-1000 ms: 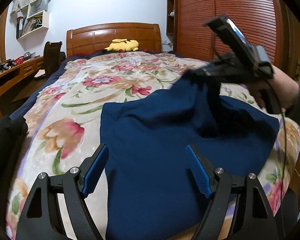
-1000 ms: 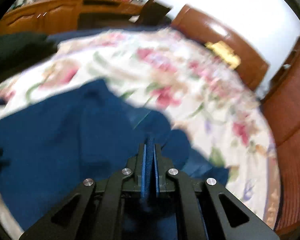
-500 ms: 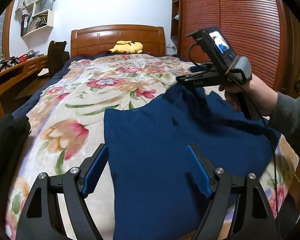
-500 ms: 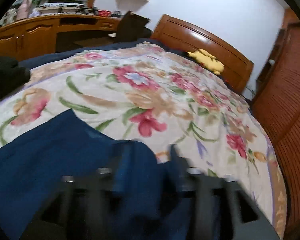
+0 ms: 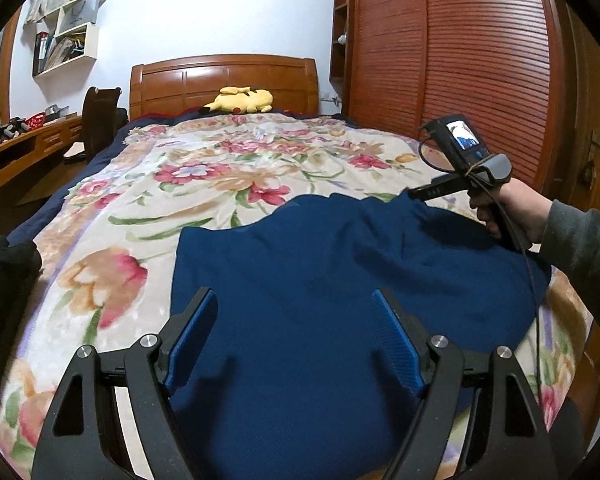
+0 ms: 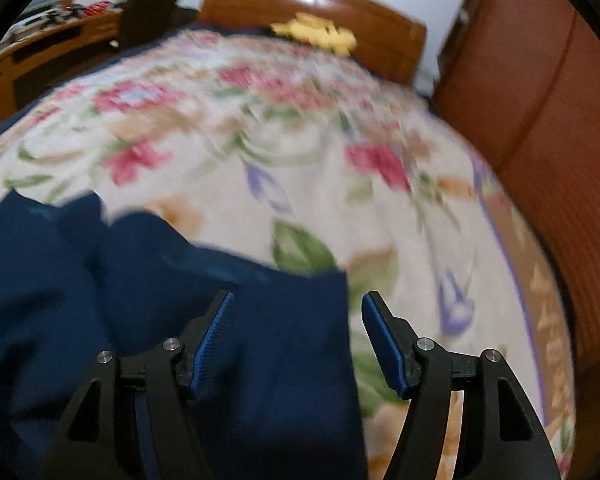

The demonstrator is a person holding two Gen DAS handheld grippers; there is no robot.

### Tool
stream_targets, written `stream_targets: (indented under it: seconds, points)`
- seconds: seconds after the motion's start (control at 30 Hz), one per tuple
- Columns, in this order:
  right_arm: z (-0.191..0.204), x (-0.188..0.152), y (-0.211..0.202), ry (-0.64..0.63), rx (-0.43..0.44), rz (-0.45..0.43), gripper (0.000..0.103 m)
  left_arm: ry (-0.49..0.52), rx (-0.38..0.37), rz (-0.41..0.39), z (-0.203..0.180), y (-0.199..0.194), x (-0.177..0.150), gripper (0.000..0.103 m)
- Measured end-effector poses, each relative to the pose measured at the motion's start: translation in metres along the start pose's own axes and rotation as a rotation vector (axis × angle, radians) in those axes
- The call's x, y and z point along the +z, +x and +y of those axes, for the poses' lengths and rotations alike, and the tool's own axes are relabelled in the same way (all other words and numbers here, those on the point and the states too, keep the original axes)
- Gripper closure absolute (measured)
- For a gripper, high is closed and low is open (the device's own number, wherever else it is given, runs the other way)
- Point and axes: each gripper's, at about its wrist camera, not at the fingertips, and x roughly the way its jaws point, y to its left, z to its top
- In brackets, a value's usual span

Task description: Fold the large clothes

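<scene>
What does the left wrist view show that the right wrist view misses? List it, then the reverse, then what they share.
Only left wrist: the right gripper from outside, the hand holding it, wall shelves.
Only right wrist: the right gripper's blue pads standing apart, nothing clamped.
Both: blue garment on the floral blanket, yellow plush, headboard.

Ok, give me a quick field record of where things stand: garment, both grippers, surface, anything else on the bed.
garment: blue garment, lying loose on the bed, far edge rumpled, held by neither gripper
left gripper: open, above the garment's near part
right gripper: jaws just opened, nothing clamped; garment's right edge lies below them
surface: floral blanket
other: yellow plush toy by the headboard
view quality: right wrist view blurred
</scene>
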Motion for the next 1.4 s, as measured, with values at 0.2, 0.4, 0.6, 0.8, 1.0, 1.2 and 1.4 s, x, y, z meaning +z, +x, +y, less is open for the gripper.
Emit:
stream_targets:
  seconds: [0.2, 0.4, 0.6, 0.8, 1.0, 1.2, 1.4]
  points:
    - [-0.025, -0.008, 0.035, 0.082, 0.053, 0.114, 0.041, 0.009, 0.014, 0.034, -0.004, 0.014, -0.003, 0.023]
    - [-0.027, -0.007, 0.045, 0.062, 0.140, 0.107, 0.097, 0.011, 0.025, 0.048, -0.005, 0.018, -0.005, 0.023]
    - [-0.047, -0.005, -0.001, 0.067, 0.096, -0.094, 0.101, 0.005, 0.030, 0.059, -0.003, 0.021, -0.006, 0.023]
    - [-0.097, -0.016, 0.005, 0.159, -0.130, -0.018, 0.101, -0.008, 0.030, 0.060, 0.000, 0.020, -0.007, 0.023]
    - [-0.102, -0.025, 0.010, 0.149, -0.132, 0.014, 0.064, -0.007, 0.036, 0.050, 0.002, 0.014, -0.008, 0.023]
    - [-0.086, -0.035, -0.034, 0.104, -0.066, -0.053, 0.044, -0.015, 0.051, 0.028, 0.012, 0.003, -0.008, 0.023]
    - [-0.071, -0.081, -0.083, 0.036, 0.029, -0.094, 0.044, -0.010, 0.061, 0.018, 0.015, -0.008, -0.012, 0.023]
